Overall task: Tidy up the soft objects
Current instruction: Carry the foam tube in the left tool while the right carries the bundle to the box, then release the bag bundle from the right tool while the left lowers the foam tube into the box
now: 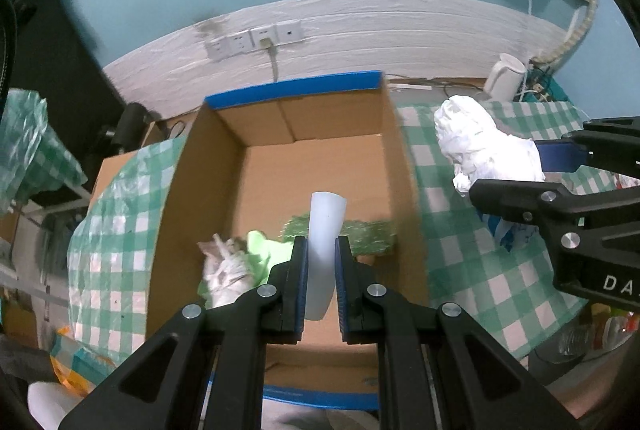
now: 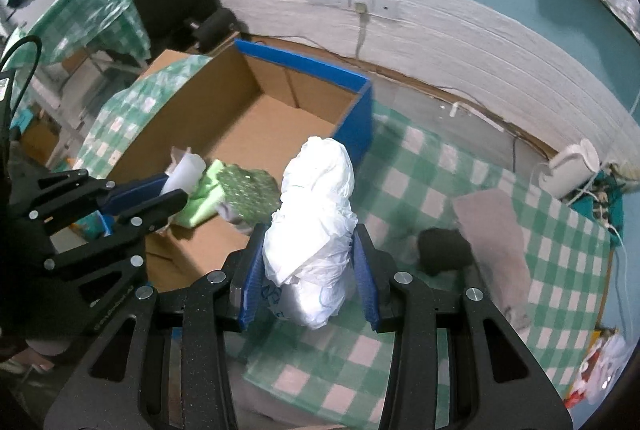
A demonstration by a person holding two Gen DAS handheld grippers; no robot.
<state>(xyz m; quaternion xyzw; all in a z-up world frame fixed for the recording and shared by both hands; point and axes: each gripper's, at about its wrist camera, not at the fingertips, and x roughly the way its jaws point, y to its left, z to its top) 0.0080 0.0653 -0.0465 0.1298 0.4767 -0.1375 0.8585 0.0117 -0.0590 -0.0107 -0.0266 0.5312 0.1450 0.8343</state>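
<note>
Now, left gripper (image 1: 322,254): clamped tight on a thin white foam sheet (image 1: 326,230), which stands up bent between the blue pads, above the open box.
Right gripper (image 2: 308,258): squeezing a crumpled white plastic bag (image 2: 316,214); the bag is held above the checked cloth, just beside the box's blue corner.
Cardboard box (image 1: 396,166): brown inside, blue along the top edges, open on top, sitting on the table.
Inside the box: a light green soft cloth (image 2: 204,198), a shiny green bubbly pad (image 2: 248,196) lying partly on it, and a whitish crumpled bundle (image 1: 224,270) at the left side.
What is in the way: the box's near wall stands between the white bag and the inside of the box.
Tablecloth (image 2: 432,198): thin plastic, green and white squares, a bit wrinkled.
On the cloth: a dark lumpy thing (image 2: 444,246) touching a flat grey-pink piece (image 2: 496,230); it is too blurry to name.
Behind: a white rough wall band with a row of sockets (image 1: 256,40), teal wall above, and a white plug box (image 2: 572,166) with wires at the table's far corner.
</note>
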